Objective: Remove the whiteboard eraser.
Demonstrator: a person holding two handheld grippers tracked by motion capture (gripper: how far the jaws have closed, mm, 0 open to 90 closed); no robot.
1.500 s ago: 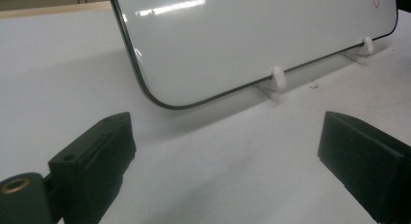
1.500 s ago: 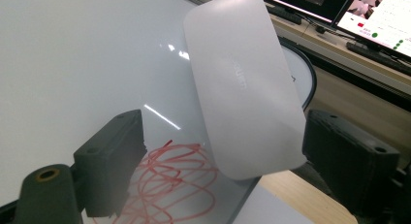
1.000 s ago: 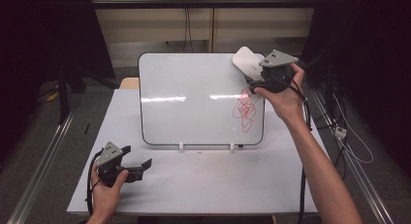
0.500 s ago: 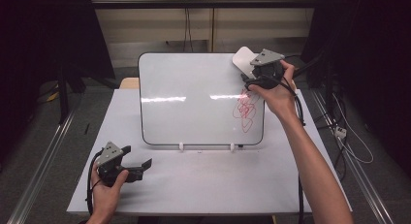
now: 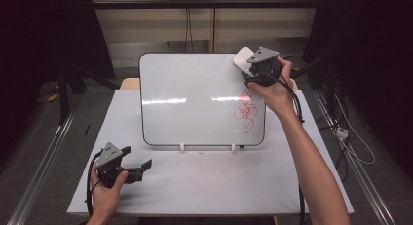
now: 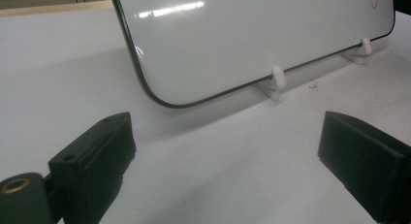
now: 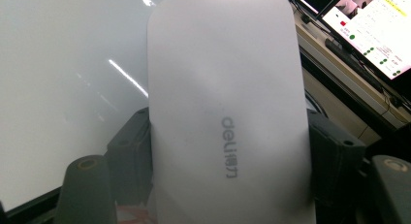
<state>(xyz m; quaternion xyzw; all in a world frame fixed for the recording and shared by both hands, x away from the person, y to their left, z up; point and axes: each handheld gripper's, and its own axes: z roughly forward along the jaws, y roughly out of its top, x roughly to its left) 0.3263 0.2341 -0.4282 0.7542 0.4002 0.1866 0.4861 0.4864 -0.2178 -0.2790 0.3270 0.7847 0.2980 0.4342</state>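
On the white worktop point(image 5: 204, 186) a whiteboard point(image 5: 195, 98) stands propped on two small white clips point(image 5: 181, 147) near its bottom edge, leaning back toward the far side. Its face is mostly clean; a red scribble point(image 5: 246, 110) sits at the right, approx mid-height, just below the right gripper point(image 5: 251, 69).

Step in hand, as I read it: picking up the eraser to wipe that scribble. White eraser point(image 7: 228, 112), w/ grey lettering on its back, is at the board's far right corner, up against the board face. In the right gripper view the fingers point(image 7: 128, 151) sit tight against both long sides of the eraser, so it's gripped; they've just been closing onto it. Grip looks taken low on the eraser body, most of its length sticking out past the fingers.

Left gripper point(image 5: 134, 167) rests at the near left of the worktop, well apart from the board; in the left gripper view its fingers point(image 6: 94, 156) stand wide apart w/ nothing between them, pointed at the board's near left corner and one clip point(image 6: 276, 78).

Next move, prob: bring the eraser down & slightly left onto the scribble, pad flat on the board, then rub across it. Needs light pressure only: the board is merely propped, so a hard push could tip it back or slide it off the clips. Left gripper could steady the board's edge if it shifts
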